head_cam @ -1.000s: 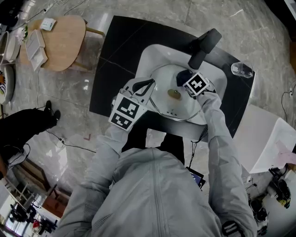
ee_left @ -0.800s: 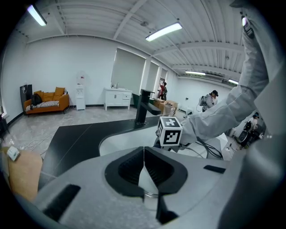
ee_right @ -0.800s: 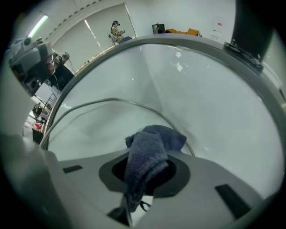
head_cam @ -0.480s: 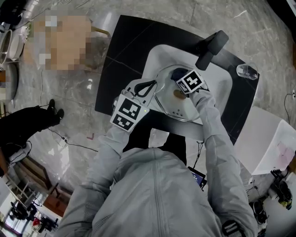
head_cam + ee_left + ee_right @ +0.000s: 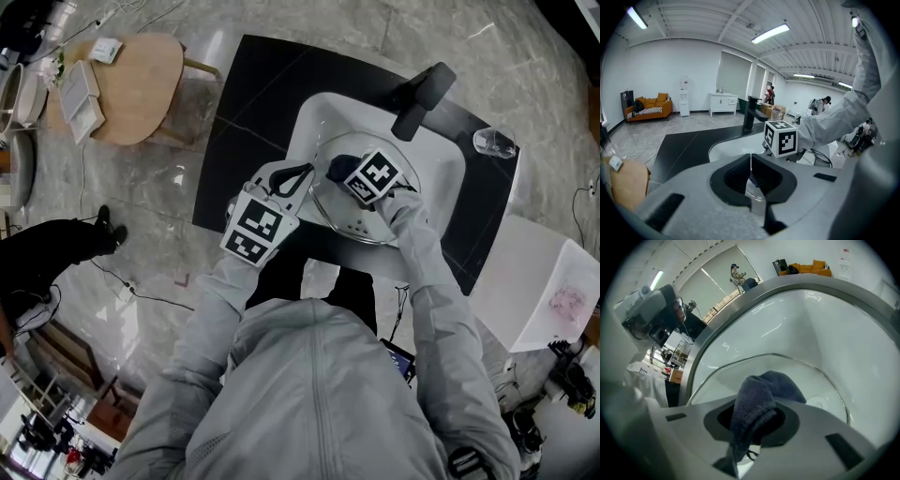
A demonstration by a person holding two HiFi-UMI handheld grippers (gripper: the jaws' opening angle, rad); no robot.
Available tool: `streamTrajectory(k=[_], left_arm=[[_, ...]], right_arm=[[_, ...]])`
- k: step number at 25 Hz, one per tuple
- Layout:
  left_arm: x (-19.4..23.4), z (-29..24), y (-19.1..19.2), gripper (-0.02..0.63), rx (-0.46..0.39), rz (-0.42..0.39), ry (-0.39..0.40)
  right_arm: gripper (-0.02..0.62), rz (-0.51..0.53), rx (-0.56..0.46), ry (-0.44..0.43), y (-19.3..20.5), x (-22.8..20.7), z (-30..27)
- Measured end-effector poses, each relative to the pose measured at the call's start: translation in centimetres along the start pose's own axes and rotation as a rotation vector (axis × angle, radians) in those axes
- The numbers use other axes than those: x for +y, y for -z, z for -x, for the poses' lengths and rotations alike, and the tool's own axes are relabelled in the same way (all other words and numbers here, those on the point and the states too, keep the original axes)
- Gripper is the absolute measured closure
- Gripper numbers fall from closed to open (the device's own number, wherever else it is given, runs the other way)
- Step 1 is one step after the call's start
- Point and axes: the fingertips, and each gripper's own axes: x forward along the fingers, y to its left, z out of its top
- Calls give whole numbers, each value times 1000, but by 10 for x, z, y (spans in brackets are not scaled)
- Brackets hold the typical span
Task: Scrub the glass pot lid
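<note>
Bright, even indoor light falls from ceiling tubes (image 5: 770, 32) at twelve o'clock. Glare streaks the white sink (image 5: 787, 319) and the glossy floor (image 5: 178, 173). Both gripper views bulge and darken toward black rims. The glass pot lid (image 5: 825, 380) shows faint reflections.

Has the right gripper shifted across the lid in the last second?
Yes. The right gripper with its cloth slid left across the glass lid, farther from the faucet.

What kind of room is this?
Probably a big workroom or lab, not a home kitchen: a lone sink with a black tap, an orange sofa, and long ceiling lights.
</note>
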Motion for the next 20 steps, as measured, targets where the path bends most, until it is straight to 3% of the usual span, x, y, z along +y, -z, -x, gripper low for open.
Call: streamTrajectory(k=[8,11,13,17,20], left_arm=[[-20,-2,-18,577,-12,-30,13],[-27,-6,-29,577,-24,-46,12],[-33,-7,-35,577,-29,-55,9],[-30,-6,-59,577,-67,-71,-34],[-17,-3,-81,577,-99,-73,-89]], right_arm=[[509,-33,37,-121,34,41,13],[509,-46,28,-117,43,47,20],[511,-68,-23,-73,47,44,28],[511,-167,-238,48,53,25,70],[511,-181,-384,194,59,4,118]])
